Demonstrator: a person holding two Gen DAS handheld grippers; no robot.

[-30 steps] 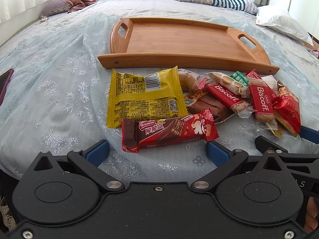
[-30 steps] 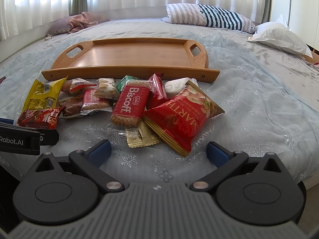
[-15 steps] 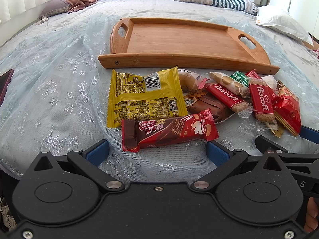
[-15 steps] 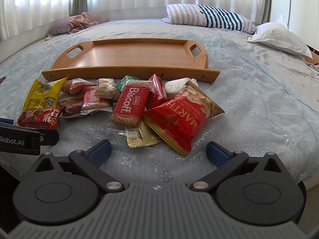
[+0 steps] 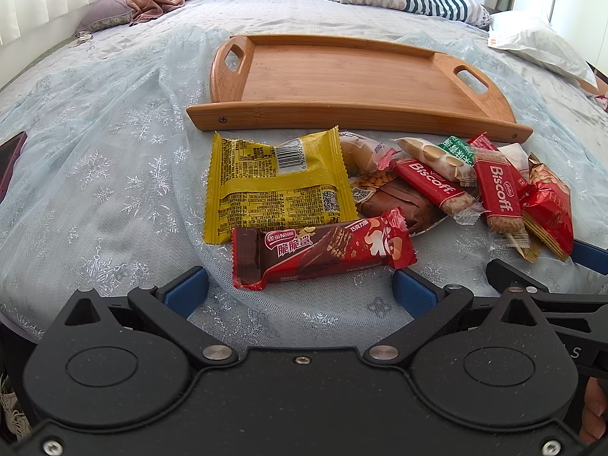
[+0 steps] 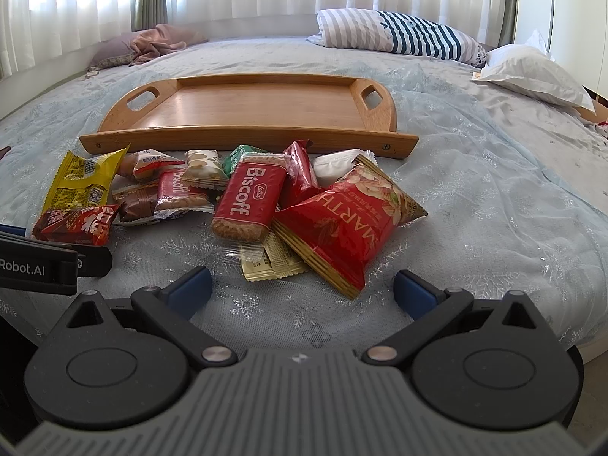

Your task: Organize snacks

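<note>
A pile of snack packets lies on the bed in front of an empty wooden tray (image 5: 353,72) (image 6: 258,106). Nearest my left gripper (image 5: 300,292) is a red Nestle wafer bar (image 5: 323,252), with a yellow packet (image 5: 277,186) behind it. Both blue pads are wide apart and hold nothing. My right gripper (image 6: 302,290) is open too, just short of a red nut bag (image 6: 342,220), a gold sachet (image 6: 271,262) and a red Biscoff biscuit (image 6: 249,199). Each gripper shows at the edge of the other's view.
A pale blue snowflake cover (image 5: 114,174) spreads over the bed. Striped pillows (image 6: 402,36) and a white pillow (image 6: 528,72) lie at the far right, a pink cloth (image 6: 159,40) at the far left. A dark red object (image 5: 9,159) sits at the left edge.
</note>
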